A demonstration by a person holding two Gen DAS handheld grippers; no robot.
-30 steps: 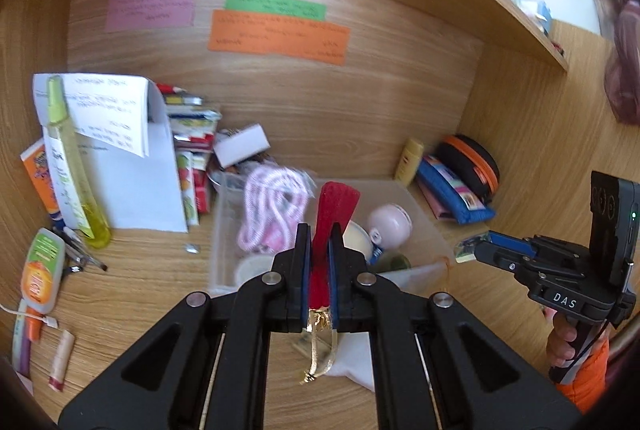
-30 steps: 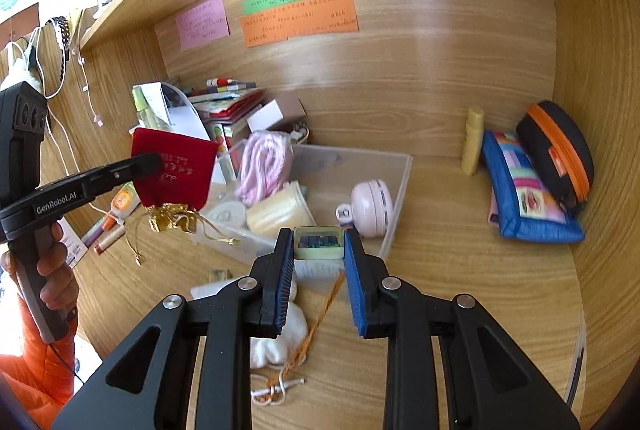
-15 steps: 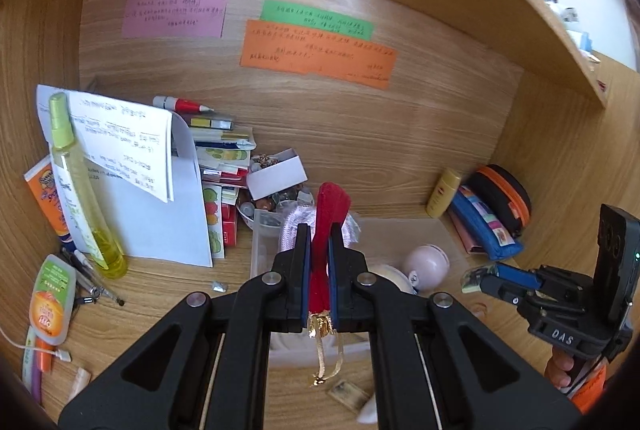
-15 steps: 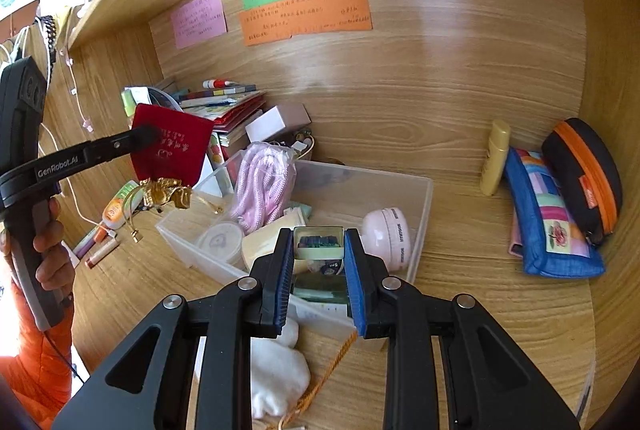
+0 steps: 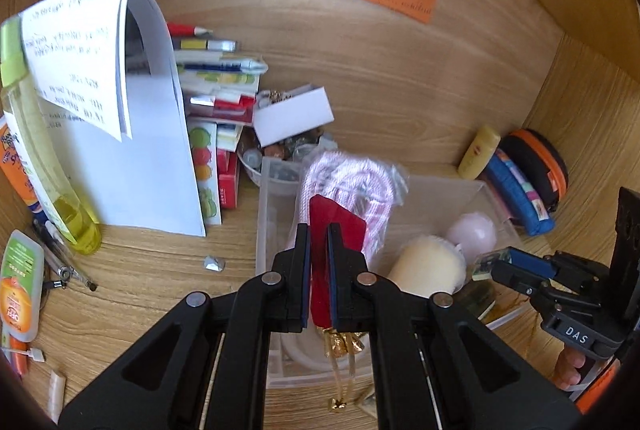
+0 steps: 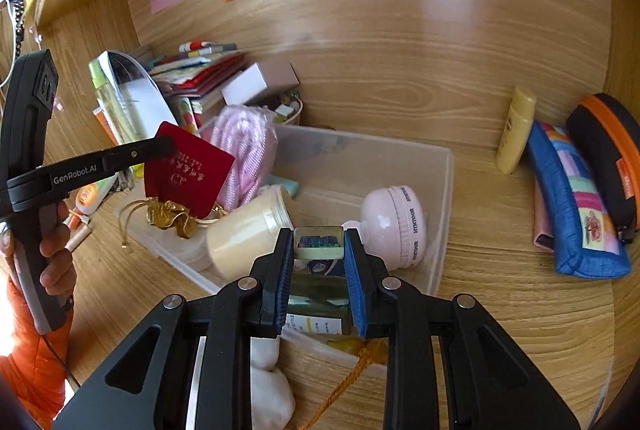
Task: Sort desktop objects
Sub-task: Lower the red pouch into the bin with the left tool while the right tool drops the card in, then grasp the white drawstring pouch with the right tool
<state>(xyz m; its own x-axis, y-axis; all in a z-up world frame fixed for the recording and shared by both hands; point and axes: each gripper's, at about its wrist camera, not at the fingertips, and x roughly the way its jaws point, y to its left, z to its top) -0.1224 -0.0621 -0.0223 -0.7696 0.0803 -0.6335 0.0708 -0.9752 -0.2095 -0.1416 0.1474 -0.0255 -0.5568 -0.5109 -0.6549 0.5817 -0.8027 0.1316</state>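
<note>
wooden bench (image 6: 500,294) in a desk nook, a clear plastic bin (image 6: 442,214) in the middle — both hand-held grippers loaded above it.
the left hand-held gripper (image 5: 319,250) is clamped on a red pouch (image 5: 334,226) with gold cord, hanging over the bin's left end beside a pink rope bundle (image 6: 244,146); the right hand-held gripper (image 6: 318,262) is clamped on a small green-rimmed box (image 6: 318,242) over the bin's near edge — a cream jar (image 6: 244,230) and pink round case (image 6: 394,222) lie inside.

Left tool (image 5: 319,262) clamps red pouch (image 5: 338,226) above clear plastic bin (image 5: 266,214); gold cord (image 5: 344,354) dangles below. Bin holds pink rope bundle (image 5: 360,178), cream jar (image 5: 428,266). Right tool (image 5: 490,264) grips small box at bin's right edge.
</note>
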